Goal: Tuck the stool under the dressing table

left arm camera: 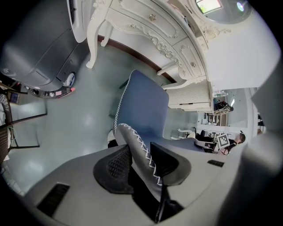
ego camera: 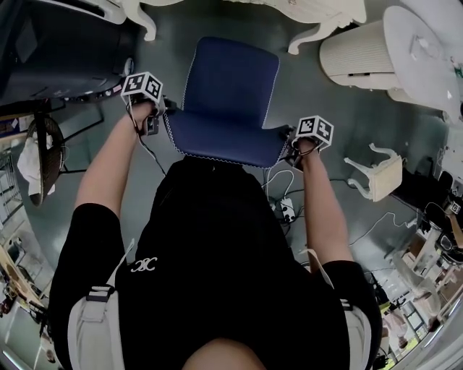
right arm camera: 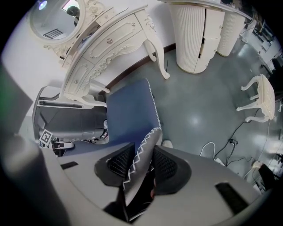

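Person is standing over a dark blue padded stool with white edge stitching (ego camera: 228, 94), gripping it at both near corners. Left gripper (ego camera: 160, 119) is clamping the stool's left near corner; in the left gripper view the stitched edge is pinched between the black ribbed pads (left arm camera: 116, 164). Right gripper (ego camera: 289, 148) is doing the same on the right near corner, with its pads (right arm camera: 164, 165) pressing on the stitched seam from both sides. Both grippers are pointing steeply down.

The stool is sitting out in front of the ornate white carved dressing table (ego camera: 318, 14), its far edge near the table's curved legs and not under it. A white ribbed round cabinet (ego camera: 358, 54) is standing right of the table. A small white stool (ego camera: 376, 173) is lying on the grey floor (ego camera: 347, 130) to the right, well apart.
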